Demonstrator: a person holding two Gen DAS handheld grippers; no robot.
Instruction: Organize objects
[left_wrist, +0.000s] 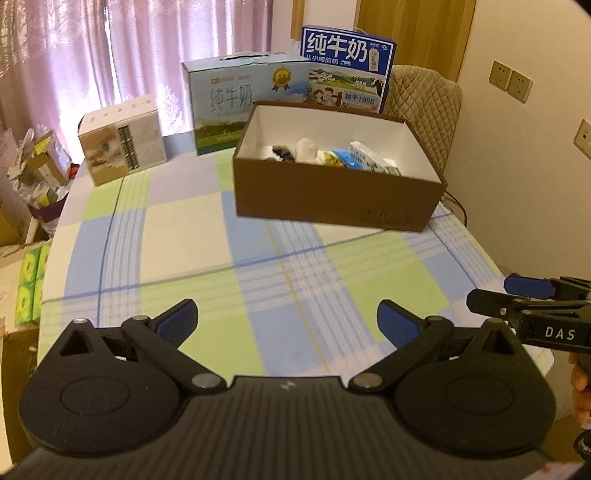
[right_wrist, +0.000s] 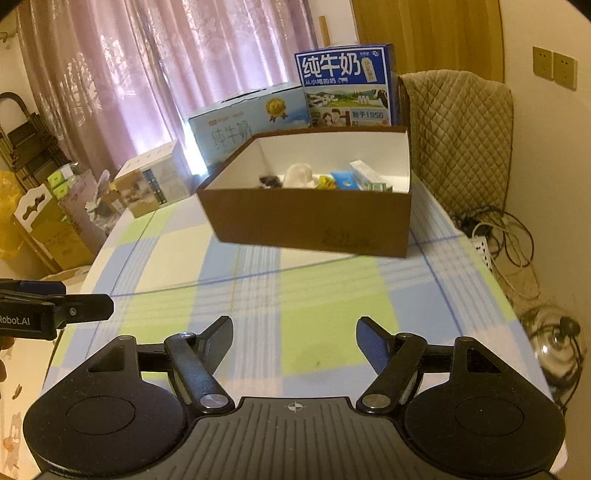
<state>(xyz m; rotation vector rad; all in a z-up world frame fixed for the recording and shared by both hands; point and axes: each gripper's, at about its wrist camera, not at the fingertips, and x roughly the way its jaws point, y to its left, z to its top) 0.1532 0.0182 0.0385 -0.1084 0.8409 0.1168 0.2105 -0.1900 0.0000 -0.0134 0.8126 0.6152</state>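
The left gripper (left_wrist: 287, 325) points down at a slant over the near part of the table; its jaws stand wide apart and nothing is between them. The right gripper (right_wrist: 294, 341) is held in the same slanted way, also spread apart and empty. The two are side by side: each camera shows the other gripper coming in at its edge, level with its own fingers.

Ahead of both grippers, well apart from the fingertips, stands the brown box (left_wrist: 332, 199) without a lid. Inside it lie the sorted things: a white figure (left_wrist: 308, 149), a small dark object, a yellow piece and a blue and white carton (left_wrist: 364, 157).

Behind the brown box there are a pale blue milk case (left_wrist: 240, 99) and a dark blue milk carton box (left_wrist: 347, 70). Ahead and to the left of the left gripper sits a white and tan box (left_wrist: 123, 144).

The left view shows green packs (left_wrist: 29, 288) beside the table's left edge and part of a hand (left_wrist: 581, 387) at the right border. Only the right view shows cables (right_wrist: 513, 236) and a metal kettle (right_wrist: 556, 343) on the floor to the right.

The table has a checked cloth (left_wrist: 207, 240) in green, blue and cream. Pink curtains (left_wrist: 129, 51) hang behind, and a quilted chair back (right_wrist: 458, 144) is behind the brown box on the right.
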